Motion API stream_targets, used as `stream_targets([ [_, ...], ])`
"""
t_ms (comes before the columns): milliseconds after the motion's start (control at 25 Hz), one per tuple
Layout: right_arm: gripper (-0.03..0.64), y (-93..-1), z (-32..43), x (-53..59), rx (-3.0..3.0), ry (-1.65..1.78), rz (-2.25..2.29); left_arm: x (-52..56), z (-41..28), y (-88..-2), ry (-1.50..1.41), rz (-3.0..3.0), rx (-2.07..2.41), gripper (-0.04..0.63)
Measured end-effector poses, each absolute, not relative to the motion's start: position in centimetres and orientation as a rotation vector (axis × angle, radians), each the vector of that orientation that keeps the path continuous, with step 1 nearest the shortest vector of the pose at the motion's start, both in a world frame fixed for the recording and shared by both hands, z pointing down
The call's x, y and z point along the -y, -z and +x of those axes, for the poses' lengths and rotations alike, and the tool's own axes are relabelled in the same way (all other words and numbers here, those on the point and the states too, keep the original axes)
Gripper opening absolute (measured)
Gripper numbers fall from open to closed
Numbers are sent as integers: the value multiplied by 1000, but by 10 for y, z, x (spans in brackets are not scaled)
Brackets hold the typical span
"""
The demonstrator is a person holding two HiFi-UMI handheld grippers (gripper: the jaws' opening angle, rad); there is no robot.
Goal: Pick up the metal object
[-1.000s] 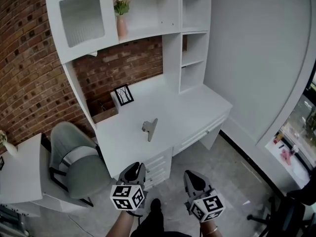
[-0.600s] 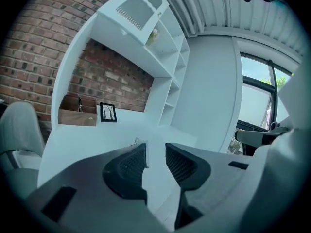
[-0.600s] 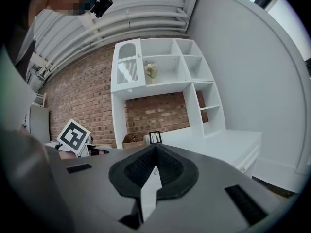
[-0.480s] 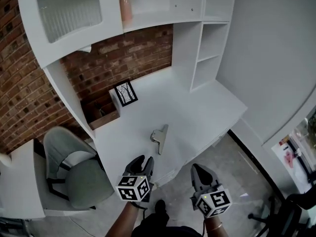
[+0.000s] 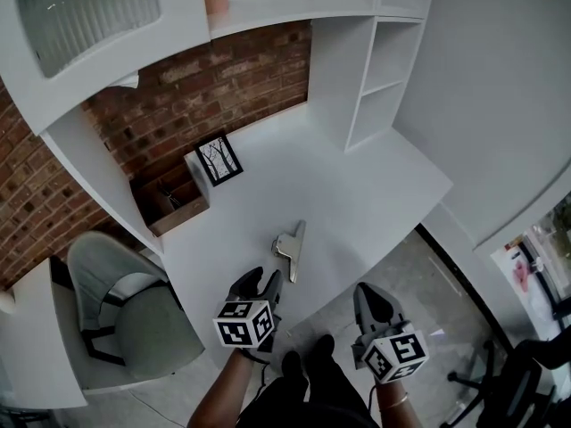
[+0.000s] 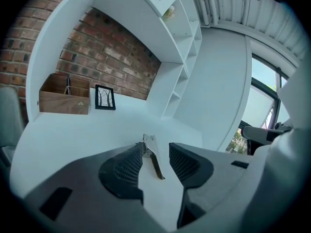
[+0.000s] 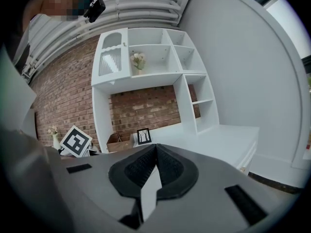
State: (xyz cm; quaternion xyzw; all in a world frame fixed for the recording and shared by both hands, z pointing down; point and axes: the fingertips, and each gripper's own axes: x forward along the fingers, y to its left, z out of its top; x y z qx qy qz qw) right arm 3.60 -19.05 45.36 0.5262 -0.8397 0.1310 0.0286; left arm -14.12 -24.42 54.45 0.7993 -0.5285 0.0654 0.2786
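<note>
Left gripper (image 5: 265, 280) jaws opening, empty; its view frames the metal object (image 6: 149, 142) ahead; right gripper (image 7: 156, 150) closed.

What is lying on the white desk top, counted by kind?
Metal clip: 1
Picture frame: 1
Wooden box: 1
Total: 3

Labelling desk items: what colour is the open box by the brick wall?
Brown wood; the box shows best in the left gripper view.
</note>
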Motion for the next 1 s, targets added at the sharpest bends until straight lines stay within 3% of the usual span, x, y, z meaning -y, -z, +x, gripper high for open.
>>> stream_targets([
  [1000,5,-480,37,294,2626,-519,1504,342,-115,-613,-324,1923,1324,150],
])
